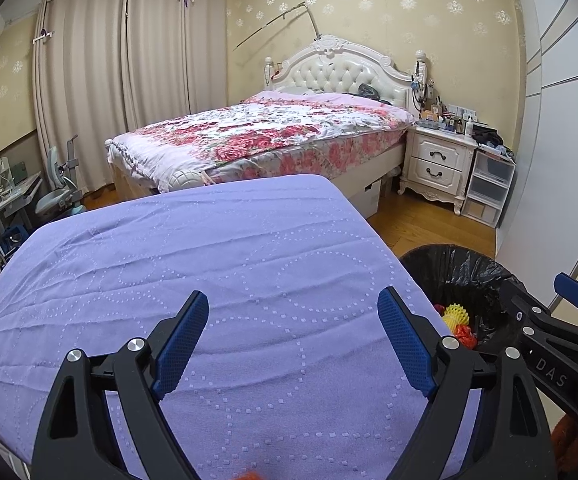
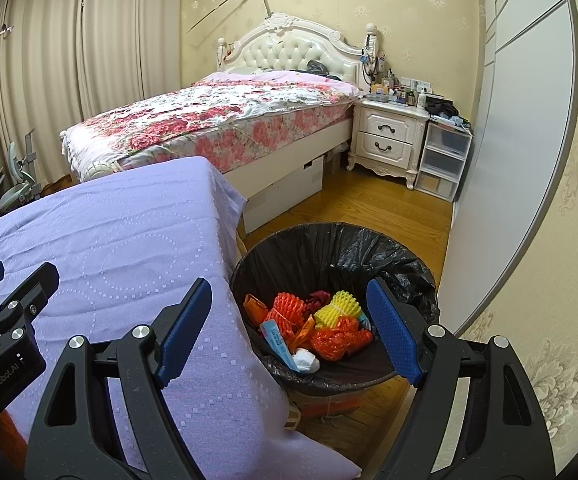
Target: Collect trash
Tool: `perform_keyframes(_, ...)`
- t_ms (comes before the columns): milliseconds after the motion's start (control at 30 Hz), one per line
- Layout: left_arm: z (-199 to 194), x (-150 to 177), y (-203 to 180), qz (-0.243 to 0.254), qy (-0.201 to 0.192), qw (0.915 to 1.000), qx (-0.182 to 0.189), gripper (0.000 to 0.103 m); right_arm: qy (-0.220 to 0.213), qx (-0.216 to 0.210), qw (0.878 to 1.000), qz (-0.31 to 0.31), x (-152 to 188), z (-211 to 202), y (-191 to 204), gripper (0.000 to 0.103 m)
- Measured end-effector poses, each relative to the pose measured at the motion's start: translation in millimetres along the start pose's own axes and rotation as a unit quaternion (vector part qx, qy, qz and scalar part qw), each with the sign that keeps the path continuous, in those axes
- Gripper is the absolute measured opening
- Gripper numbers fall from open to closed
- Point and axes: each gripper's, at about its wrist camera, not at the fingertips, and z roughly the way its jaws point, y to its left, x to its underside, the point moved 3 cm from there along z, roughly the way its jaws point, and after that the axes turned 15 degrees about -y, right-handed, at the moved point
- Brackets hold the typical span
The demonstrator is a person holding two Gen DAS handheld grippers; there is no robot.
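Both grippers are spread wide with nothing between the pads. The left gripper hangs over the lavender cloth covering the table, and the right gripper sits half over the cloth's edge, half over the bin (black liner, standing on the wood floor right beside the table). The trash is inside the bin: orange foam netting, yellow foam netting, a crumpled white wad and a blue-and-white wrapper.
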Motion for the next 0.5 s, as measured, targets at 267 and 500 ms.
perform_keyframes(267,1.2,2.0,2.9,-0.011,0.003,0.9999,0.007,0.085,0.0,-0.001,1.0,-0.001,3.1,-0.7,1.6,0.078)
perform_keyframes(500,1.7,0.8,9.6,-0.015,-0.003,0.9998,-0.008,0.085,0.002,-0.006,1.0,-0.003,6.8,-0.3,5.1,0.078)
